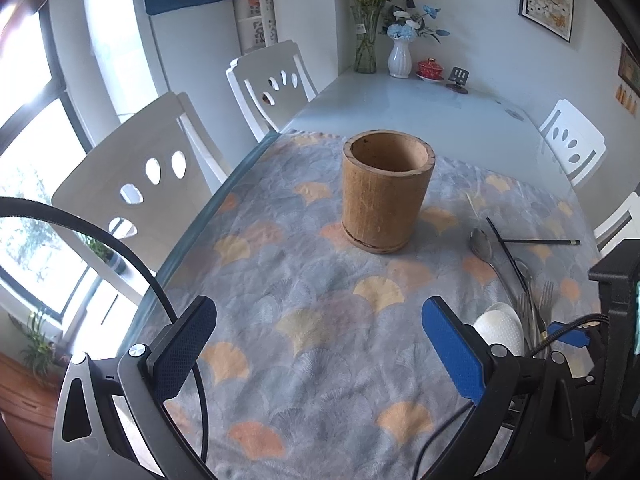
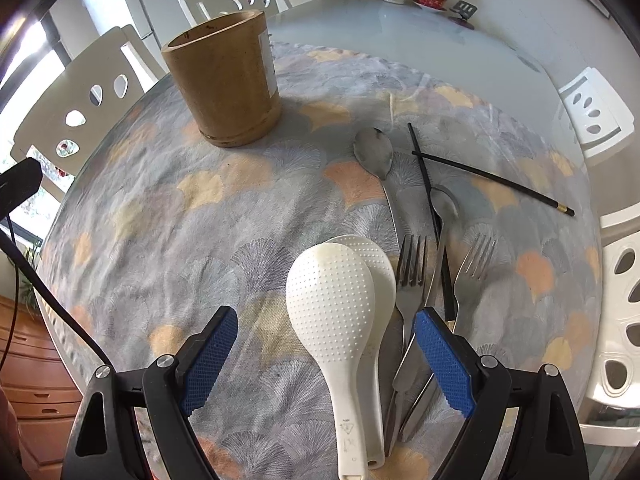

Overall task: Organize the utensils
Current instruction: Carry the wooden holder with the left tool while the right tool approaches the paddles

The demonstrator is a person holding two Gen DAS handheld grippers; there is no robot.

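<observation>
Left wrist view:
Left gripper [image 1: 316, 344]: jaws are sitting wide apart with nothing between them, just hanging over the patterned tablecloth [image 1: 280, 280] on the near side.
Wooden holder [image 1: 387, 192]: it's standing upright in the middle of the cloth, mouth open and looking empty from here. Pretty sure it's parked centrally so either hand can drop stuff in.
Utensil pile: it's lying off to the right, only partly showing past the blue pad, so this hand isn't lined up on any of it.
Far end: 2 flower vases [image 1: 400, 58] are sitting well clear at the far edge of the table, out of the way.

Right wrist view:
Right gripper [image 2: 326, 354]: jaws are spread wide, not pressing on anything, pointing steeply down with the rice paddle handles lying between the pads. Looks like it's lining up a grab there.
Rice paddles [image 2: 332, 300]: 2 white ones are lying stacked, the top one half covering the other, heads pointing away.
Forks [image 2: 412, 268]: 2 are lying just right of the paddles, tines pointing far, handles running under the right pad.
Spoons [image 2: 374, 152]: 2 metal ones are lying further out.
Chopsticks [image 2: 492, 180]: 2 black ones are lying crossed at the far right.
Holder again: it's sitting far left, well apart from the pile, so everything is going to need carrying over.
</observation>
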